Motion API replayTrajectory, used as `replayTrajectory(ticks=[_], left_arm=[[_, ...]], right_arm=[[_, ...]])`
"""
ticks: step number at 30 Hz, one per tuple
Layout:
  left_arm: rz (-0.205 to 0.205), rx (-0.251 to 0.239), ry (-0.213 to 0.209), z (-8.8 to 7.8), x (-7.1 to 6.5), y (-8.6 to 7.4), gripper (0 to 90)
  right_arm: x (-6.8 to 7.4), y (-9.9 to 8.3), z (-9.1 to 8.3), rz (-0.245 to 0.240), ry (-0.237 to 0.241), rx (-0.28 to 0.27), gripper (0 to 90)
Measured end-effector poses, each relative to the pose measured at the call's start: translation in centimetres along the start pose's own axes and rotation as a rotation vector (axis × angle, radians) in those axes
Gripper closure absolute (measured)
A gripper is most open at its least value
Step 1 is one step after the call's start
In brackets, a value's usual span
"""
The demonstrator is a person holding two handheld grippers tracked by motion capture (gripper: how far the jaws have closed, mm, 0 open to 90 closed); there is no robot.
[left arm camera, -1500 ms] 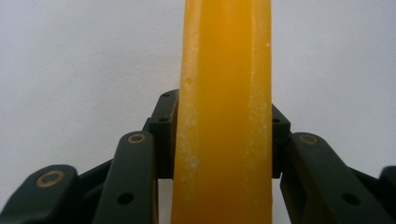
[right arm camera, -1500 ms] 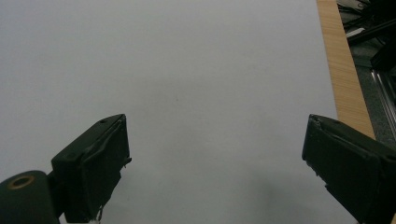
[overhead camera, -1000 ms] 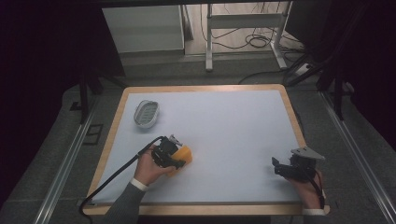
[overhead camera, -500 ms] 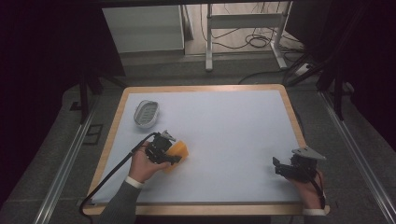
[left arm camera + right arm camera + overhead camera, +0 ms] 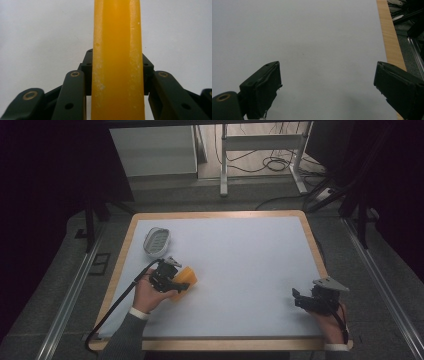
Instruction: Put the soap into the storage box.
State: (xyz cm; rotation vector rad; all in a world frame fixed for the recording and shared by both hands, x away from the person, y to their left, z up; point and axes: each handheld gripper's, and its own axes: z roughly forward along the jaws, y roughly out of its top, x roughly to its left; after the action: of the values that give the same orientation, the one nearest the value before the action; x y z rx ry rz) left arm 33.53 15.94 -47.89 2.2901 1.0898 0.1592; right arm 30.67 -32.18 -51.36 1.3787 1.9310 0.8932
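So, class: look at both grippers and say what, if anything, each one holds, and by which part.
The left gripper is shut on the orange block, clamped across its narrow sides. The right gripper is open over the table and holds nothing.

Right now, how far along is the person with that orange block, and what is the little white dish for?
Done: the left gripper has closed its jaws on the flat orange soap-like block and holds it above the white table. In hand: carrying it. Left, probably: setting it in the oval white slotted dish, which is empty. The right gripper waits open near the table's right edge.
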Motion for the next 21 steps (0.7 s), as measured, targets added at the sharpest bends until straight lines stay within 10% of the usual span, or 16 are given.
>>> replayTrajectory(ticks=[21], left_arm=[[-0.036, -0.023, 0.015, -1.2, 1.6, 0.4, 60.8]], right_arm=[[-0.1, -0.1, 0.1, 0.002, -0.004, 0.006, 7.4]])
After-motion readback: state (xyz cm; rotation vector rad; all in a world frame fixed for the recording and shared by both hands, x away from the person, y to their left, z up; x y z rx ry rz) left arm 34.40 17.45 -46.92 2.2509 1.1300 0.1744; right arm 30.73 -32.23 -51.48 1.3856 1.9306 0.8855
